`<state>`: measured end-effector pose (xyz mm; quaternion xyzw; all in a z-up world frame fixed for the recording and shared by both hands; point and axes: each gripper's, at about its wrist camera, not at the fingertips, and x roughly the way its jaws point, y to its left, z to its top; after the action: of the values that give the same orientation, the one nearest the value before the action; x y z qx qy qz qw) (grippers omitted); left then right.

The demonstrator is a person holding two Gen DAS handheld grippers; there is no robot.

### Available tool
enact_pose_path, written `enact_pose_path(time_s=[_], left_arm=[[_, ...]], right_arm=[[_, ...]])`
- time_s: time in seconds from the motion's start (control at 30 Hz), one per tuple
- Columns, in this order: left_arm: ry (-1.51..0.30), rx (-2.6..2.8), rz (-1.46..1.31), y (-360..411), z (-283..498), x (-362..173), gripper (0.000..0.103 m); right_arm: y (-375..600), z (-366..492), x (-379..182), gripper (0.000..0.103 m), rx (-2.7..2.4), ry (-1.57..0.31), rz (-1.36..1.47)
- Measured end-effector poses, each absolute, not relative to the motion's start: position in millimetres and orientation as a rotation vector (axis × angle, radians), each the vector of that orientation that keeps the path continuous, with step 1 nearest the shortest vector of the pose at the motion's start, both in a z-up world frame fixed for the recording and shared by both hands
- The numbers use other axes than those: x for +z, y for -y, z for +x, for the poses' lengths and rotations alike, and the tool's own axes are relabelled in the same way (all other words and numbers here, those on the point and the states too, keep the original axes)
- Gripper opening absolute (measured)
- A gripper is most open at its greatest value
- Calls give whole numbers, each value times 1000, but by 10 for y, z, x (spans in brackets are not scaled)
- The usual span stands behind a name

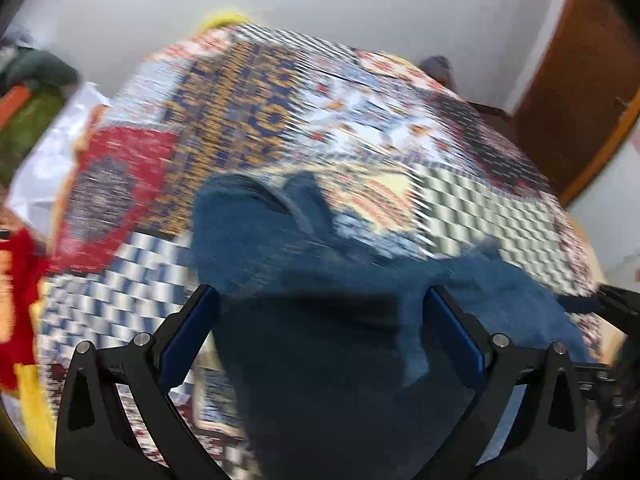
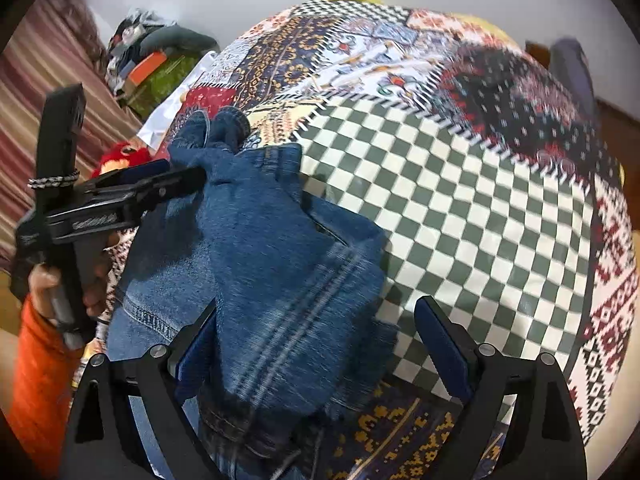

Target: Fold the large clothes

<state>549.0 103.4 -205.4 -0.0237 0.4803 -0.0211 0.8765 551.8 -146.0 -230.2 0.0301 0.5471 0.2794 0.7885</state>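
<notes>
A pair of blue denim jeans [image 2: 264, 248] lies crumpled on a table covered with a patchwork cloth [image 2: 460, 200]. In the left wrist view the jeans [image 1: 320, 288] fill the space between my fingers; the picture is blurred. My left gripper [image 1: 320, 320] is open just above the denim. It also shows in the right wrist view [image 2: 176, 180], side on, at the jeans' left edge. My right gripper [image 2: 316, 328] is open over the frayed leg end of the jeans, its left finger against the cloth.
A red and yellow garment [image 1: 16, 300] hangs at the table's left edge. A pile of clothes and bags [image 2: 156, 64] sits at the back left by a striped mattress [image 2: 52, 92]. A brown wooden door [image 1: 580, 80] stands at the right. White wall behind.
</notes>
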Motion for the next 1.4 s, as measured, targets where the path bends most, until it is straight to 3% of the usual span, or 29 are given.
enact_pose_path(time_s=[0.33, 0.5, 0.97, 1.07, 1.17, 1.4], left_arm=[[-913, -54, -45, -1409, 4884, -1518, 103], [-920, -92, -47, -1421, 4420, -1506, 103], [-1127, -253, -506, -1559, 4076, -2472, 103], [-1132, -280, -584, -1579, 4169, -2563, 103], [-1150, -304, -638, -1564, 4295, -2673, 103], [-1165, -350, -719, -1407, 4427, -2873, 103]], right_arm=[[1594, 5121, -1800, 92, 575, -1055, 24], [1627, 4846, -1777, 92, 614, -1067, 47], [1520, 4981, -2605, 92, 712, -1333, 194], [1438, 5081, -2705, 93, 737, -1350, 205], [1354, 5153, -2788, 102, 742, -1371, 239], [1266, 5219, -2838, 103, 735, -1355, 278]])
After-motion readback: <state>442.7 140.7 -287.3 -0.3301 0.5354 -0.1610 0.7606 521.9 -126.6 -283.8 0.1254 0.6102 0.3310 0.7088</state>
